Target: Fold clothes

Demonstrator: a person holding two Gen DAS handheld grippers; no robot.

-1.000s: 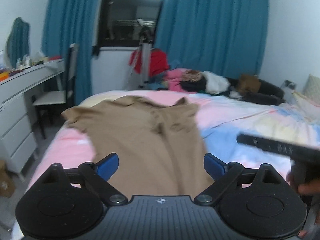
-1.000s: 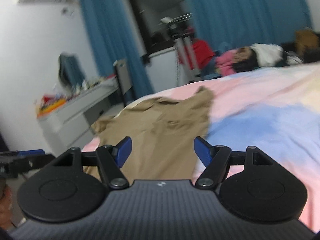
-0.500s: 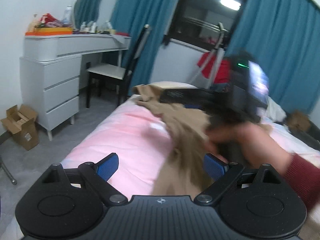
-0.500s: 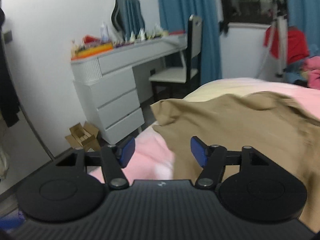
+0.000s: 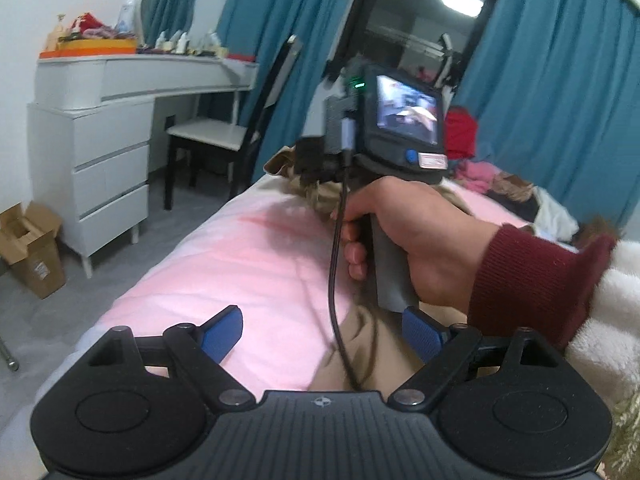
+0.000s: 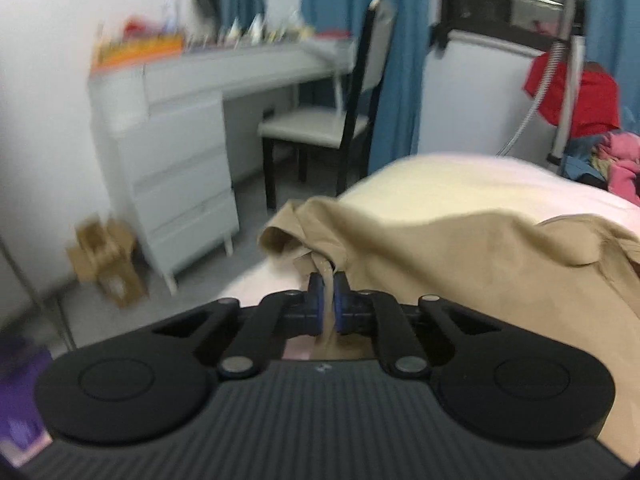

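Right wrist: soft tan garment [image 6: 460, 264] between closed blue pads [image 6: 316, 300].

1. The shirt [image 6: 460, 264] is soft matt tan cloth, creased where the right tool [image 6: 328, 304] pinches it.
2. Both tools look like matt black plastic, ribbed on the body, with blue textured pads [image 5: 222, 330] and small shiny metal pivots; the left tool [image 5: 320, 332] shows this clearly.
3. The bed [image 5: 248, 264] has a smooth matt pink cloth cover.
4. The sleeve [image 5: 536, 280] is ribbed dark red knit.
5. The table [image 5: 116, 148] is smooth white, slightly glossy.
6. The box [image 5: 32, 244] is plain brown cardboard.
7. The curtains [image 5: 560, 80] are matt blue cloth.
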